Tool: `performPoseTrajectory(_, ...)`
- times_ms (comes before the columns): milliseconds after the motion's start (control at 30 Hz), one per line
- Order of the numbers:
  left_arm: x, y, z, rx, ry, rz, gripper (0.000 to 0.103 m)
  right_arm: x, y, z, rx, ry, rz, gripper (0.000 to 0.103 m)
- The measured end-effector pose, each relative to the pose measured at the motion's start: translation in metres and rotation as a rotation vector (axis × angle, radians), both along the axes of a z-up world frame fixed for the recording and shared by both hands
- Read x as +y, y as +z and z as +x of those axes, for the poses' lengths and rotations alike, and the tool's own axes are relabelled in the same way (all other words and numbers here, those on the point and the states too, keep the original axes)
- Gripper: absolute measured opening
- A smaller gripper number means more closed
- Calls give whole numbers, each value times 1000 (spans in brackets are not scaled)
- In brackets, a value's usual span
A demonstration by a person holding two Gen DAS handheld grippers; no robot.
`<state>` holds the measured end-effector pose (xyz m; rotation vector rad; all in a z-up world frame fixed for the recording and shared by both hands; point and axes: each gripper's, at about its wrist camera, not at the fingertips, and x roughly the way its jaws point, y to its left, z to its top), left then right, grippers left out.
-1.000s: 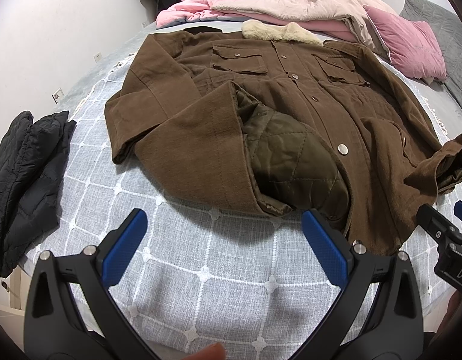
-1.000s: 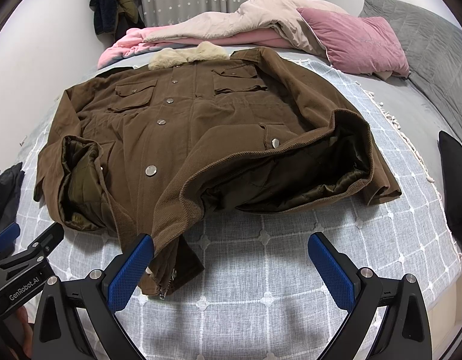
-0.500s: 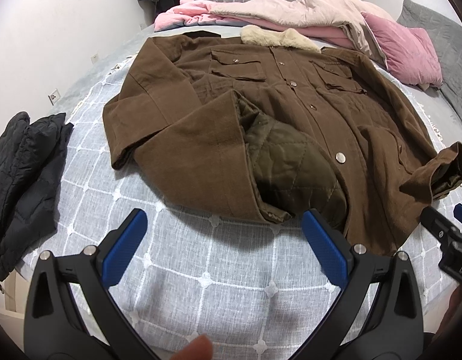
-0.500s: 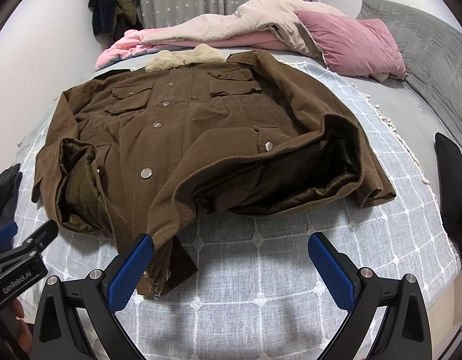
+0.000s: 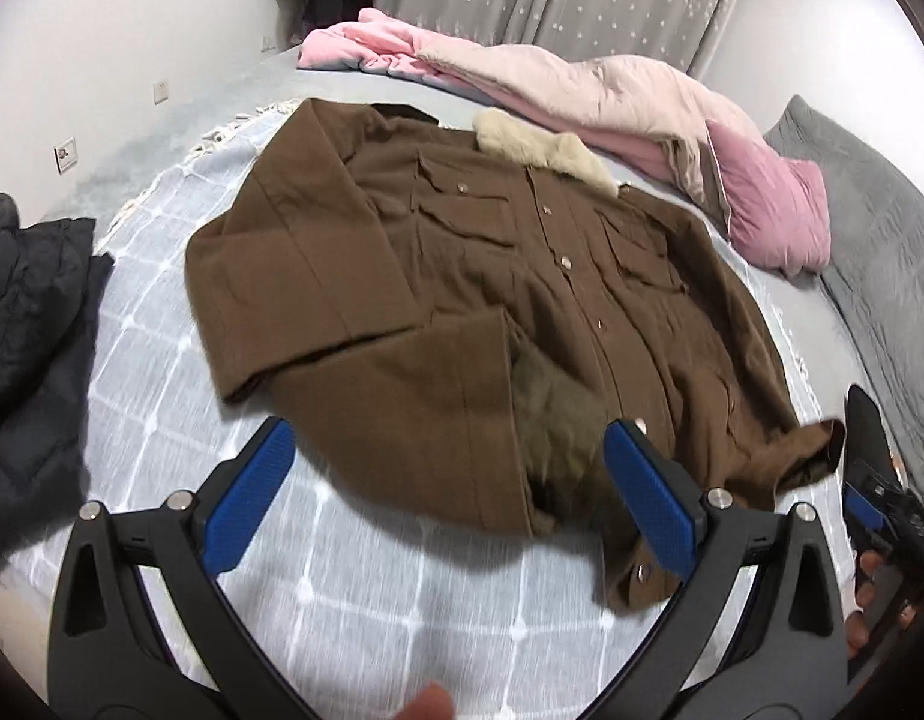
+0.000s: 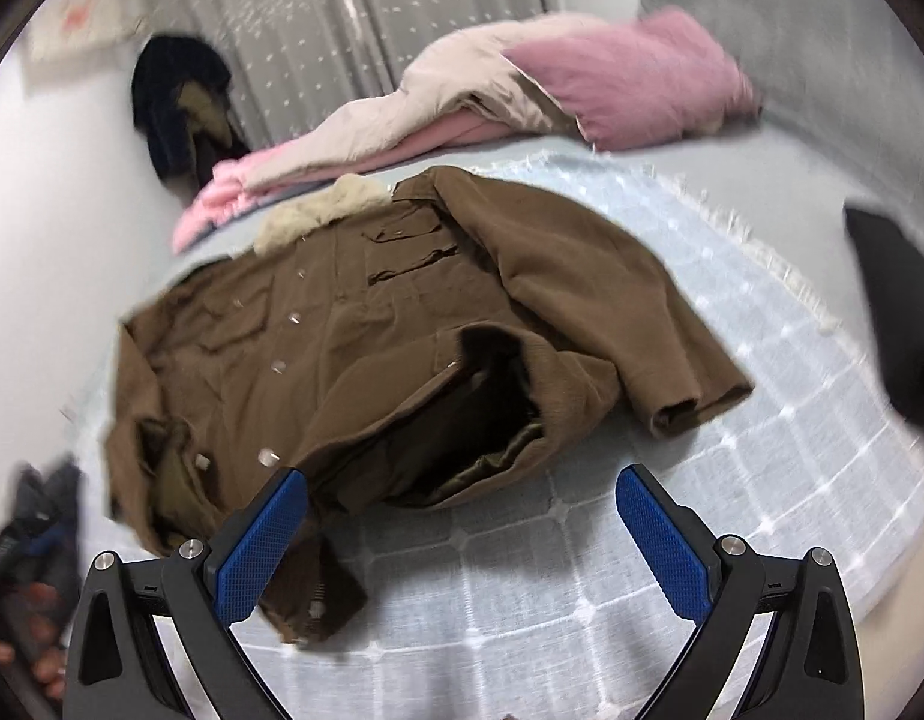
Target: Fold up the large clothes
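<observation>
A large brown jacket (image 5: 510, 276) with a cream fur collar (image 5: 546, 147) lies front up on the checked bedspread (image 5: 354, 588), its hem turned up and showing olive quilted lining (image 5: 552, 414). The left gripper (image 5: 444, 495) hovers open over the hem's near edge, nothing between its blue pads. In the right wrist view, which is blurred, the same jacket (image 6: 402, 324) shows a dark open hem and a sleeve cuff (image 6: 696, 405) at right. The right gripper (image 6: 462, 540) is open, its left pad over the jacket's lower front corner (image 6: 318, 600).
A black padded garment (image 5: 30, 324) lies at the bed's left edge. Pink and beige coats (image 5: 582, 78) and a pink pillow (image 5: 774, 204) are piled behind the jacket. A grey pillow (image 5: 882, 228) sits at far right. Another dark item (image 6: 894, 312) lies right.
Both grippers have tilted upward and shifted, so more of the wall and curtain shows. The right view has swung right and blurred. The jacket has not moved; both grippers stay open.
</observation>
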<state>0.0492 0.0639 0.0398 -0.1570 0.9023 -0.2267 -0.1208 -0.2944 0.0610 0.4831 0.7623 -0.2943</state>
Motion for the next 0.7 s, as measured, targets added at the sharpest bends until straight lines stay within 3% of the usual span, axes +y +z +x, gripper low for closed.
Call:
performPoseTrajectory(67, -4, -8, 10, 45, -11, -7, 102, -18, -1, -4, -40, 1, 86, 103)
performPoseTrajectory(233, -31, -35, 30, 80, -45, 81, 101, -51, -18, -9, -70, -70, 190, 103)
performPoseTrajectory(300, -36, -47, 38, 106, -36, 108, 94, -58, -27, -7, -79, -59, 243, 102)
performPoseTrajectory(433, -33, -64, 48, 122, 9, 149, 82, -58, -41, 7, -10, -63, 190, 93)
performPoseTrajectory(533, -28, -68, 51, 92, 41, 153, 67, -59, -56, 24, 72, -91, 135, 78)
performPoseTrajectory(600, -24, -69, 50, 65, 53, 153, 42, -67, -73, 36, 109, -102, 190, 66)
performPoseTrajectory(633, -21, -69, 48, 43, 61, 152, 34, -71, -79, 40, 120, -103, 219, 61)
performPoseTrajectory(667, -18, -68, 44, 25, 70, 151, 25, -76, -88, 44, 130, -100, 259, 45)
performPoseTrajectory(700, -13, -67, 40, 12, 78, 142, 16, -79, -92, 46, 129, -96, 287, 18)
